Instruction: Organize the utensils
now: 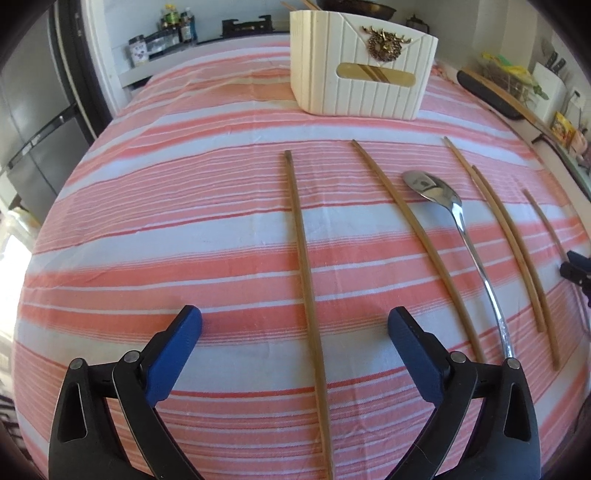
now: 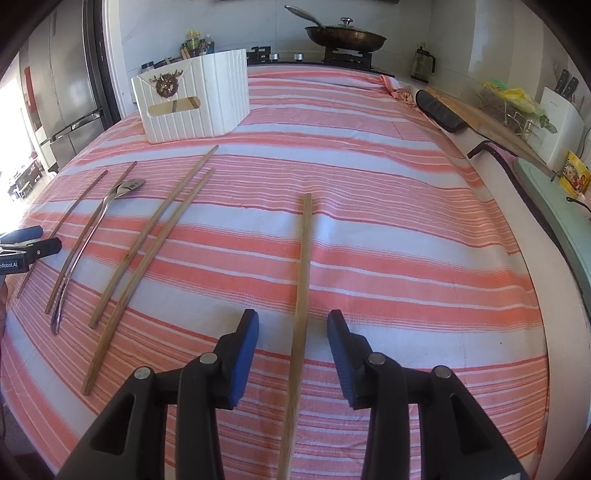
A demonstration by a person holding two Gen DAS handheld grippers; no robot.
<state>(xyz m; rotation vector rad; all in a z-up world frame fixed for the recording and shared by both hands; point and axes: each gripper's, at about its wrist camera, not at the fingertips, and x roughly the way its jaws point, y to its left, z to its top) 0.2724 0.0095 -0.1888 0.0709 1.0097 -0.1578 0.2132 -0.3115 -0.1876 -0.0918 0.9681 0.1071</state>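
Several wooden chopsticks and a metal spoon (image 1: 454, 218) lie in a row on the striped cloth (image 1: 166, 229). A white ribbed holder box (image 1: 358, 62) stands at the far side, with sticks inside it. My left gripper (image 1: 295, 325) is open, low over the cloth, with the leftmost chopstick (image 1: 303, 258) lying between its fingers. My right gripper (image 2: 293, 325) is open, with the rightmost chopstick (image 2: 303, 273) lying between its fingers. The spoon (image 2: 92, 236), the box (image 2: 192, 96) and a pair of chopsticks (image 2: 147, 251) lie to its left.
A stove with a lidded pan (image 2: 345, 35) stands behind the table. A dish rack (image 2: 506, 103), a knife block (image 2: 561, 122) and a chopping board (image 2: 557, 221) line the right counter. A fridge (image 2: 62, 96) stands at the left.
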